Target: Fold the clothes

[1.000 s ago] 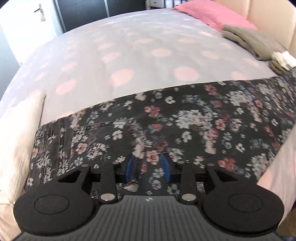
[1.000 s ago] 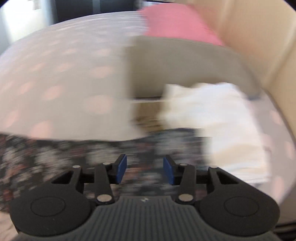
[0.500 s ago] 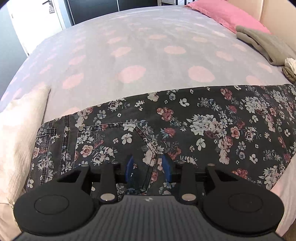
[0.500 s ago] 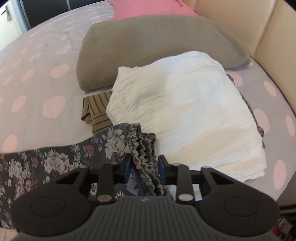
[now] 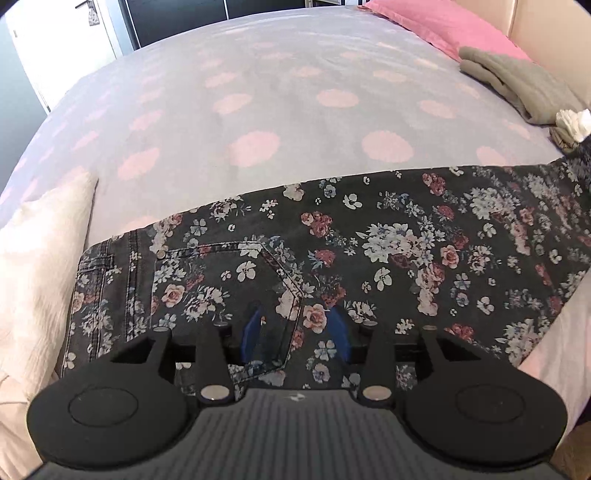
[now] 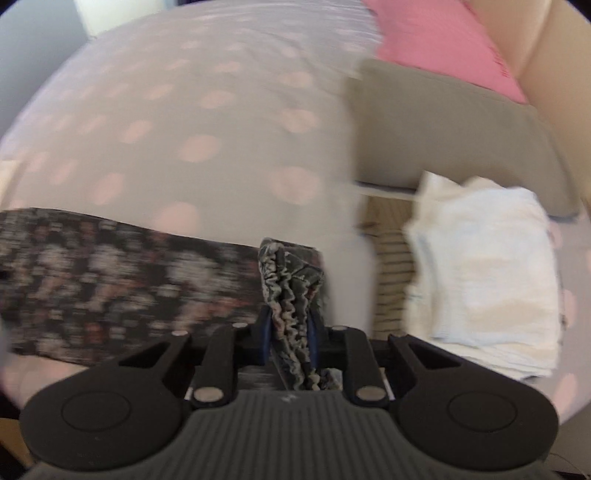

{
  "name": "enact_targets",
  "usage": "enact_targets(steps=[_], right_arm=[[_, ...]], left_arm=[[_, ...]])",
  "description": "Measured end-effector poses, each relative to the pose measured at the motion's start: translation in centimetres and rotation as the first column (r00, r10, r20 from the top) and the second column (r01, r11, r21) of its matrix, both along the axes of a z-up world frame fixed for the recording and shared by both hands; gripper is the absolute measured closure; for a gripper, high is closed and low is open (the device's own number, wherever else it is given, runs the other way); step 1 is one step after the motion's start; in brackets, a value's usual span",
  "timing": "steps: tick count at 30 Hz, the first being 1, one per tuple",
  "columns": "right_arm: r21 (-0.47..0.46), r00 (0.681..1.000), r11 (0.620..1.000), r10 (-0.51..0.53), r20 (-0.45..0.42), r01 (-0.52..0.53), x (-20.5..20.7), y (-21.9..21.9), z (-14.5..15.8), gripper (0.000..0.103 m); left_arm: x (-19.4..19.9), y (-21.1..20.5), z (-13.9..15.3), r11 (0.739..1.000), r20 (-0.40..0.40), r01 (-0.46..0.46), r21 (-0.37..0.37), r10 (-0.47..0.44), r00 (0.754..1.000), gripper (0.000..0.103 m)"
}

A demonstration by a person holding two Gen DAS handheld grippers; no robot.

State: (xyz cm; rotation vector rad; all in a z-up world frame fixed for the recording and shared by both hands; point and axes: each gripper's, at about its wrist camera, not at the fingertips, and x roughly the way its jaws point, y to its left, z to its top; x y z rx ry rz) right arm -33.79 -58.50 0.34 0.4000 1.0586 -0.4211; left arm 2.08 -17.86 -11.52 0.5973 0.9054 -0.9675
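1. Since half a second ago the right gripper (image 6: 287,334) has swung leftward and lifted the gathered hem away from the white folded cloth (image 6: 484,280); the right wrist view is now smeared with motion blur.
2. Its blue fingers (image 6: 263,332) are pressed close together, pinching the ruffled, elasticated hem of the floral trousers (image 6: 110,280), which bunches upward between them.
3. Over the same interval the left gripper (image 5: 295,334) has stayed just above the seat of the floral trousers (image 5: 369,251), beside the stitched back pocket (image 5: 236,277).
4. Its blue pads (image 5: 252,332) stand spread apart, with the pocket's pointed corner showing between them; I cannot tell whether they touch the fabric.
5. From the left wrist view the trousers lie stretched flat across the near edge of the bed (image 5: 258,110), waistband toward the left and leg running off to the right, where it rises.
6. Covering the bed is a pale lilac spread with pink dots.
7. At the far right sits a grey folded garment (image 5: 517,81), with a pink pillow (image 5: 443,26) behind it.
8. From the right wrist view a striped garment (image 6: 391,266) lies partly under the white cloth.
9. A cream textured cloth (image 5: 33,280) lies at the left edge, beside the waistband.
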Motion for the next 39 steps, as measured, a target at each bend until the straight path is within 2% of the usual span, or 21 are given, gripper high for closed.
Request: enact_targets(steps=[4,7,13,15,17,21,26,29,34,39], right_arm=[[0.152,0.991,0.986,0.058,0.118,-0.075,3.5,4.2,2.7,0.082],[0.202,0.978,0.968,0.113,0.174,-0.148,7.2,8.1,3.8,0.082],[0.244,0.93,0.926,0.209,0.301,-0.287,16.0,15.9,5.5,0.083],[0.268,0.915,0.907,0.231,0.331,-0.326,19.1,18.2,5.3,0.083],[0.293,0.901,0.886,0.249,0.356,-0.36,22.1,20.4,4.9,0.083],[0.34,0.879,0.845,0.274,0.39,-0.414,27.4,24.7,3.9,0.083],[0.397,0.866,0.791,0.314,0.388,-0.465,33.4,30.0,1.4,0.083],[0.436,0.869,0.765,0.327,0.371,-0.474,36.6,32.7,-1.3,0.083],[0.45,0.894,0.78,0.31,0.324,-0.434,41.6,35.4,-6.1,0.083],[0.476,0.924,0.794,0.293,0.244,-0.378,44.6,37.2,-11.4,0.083]], left_arm=[[0.9,1.1,1.2,0.999,-0.064,-0.025,-0.038,0.023,0.998,0.064],[1.9,1.8,2.2,0.998,-0.086,-0.046,-0.036,0.043,0.995,0.064],[3.7,3.5,4.0,0.999,-0.048,-0.039,-0.005,0.038,0.998,0.064],[4.4,4.3,4.5,0.998,-0.006,-0.055,0.016,0.055,0.998,0.069],[5.2,5.1,4.8,0.996,0.022,-0.08,0.027,0.079,0.997,0.07],[7.4,6.7,5.4,0.992,0.009,-0.123,0.01,0.123,0.992,0.07],[10.2,8.4,5.7,0.983,0.022,-0.186,0.007,0.185,0.982,0.07],[11.6,9.1,5.3,0.975,0.013,-0.224,0.009,0.223,0.975,0.07],[12.8,9.9,4.4,0.965,0.02,-0.257,0.045,0.256,0.966,0.07],[13.7,10.7,3.5,0.954,0.037,-0.284,0.092,0.282,0.959,0.07]])
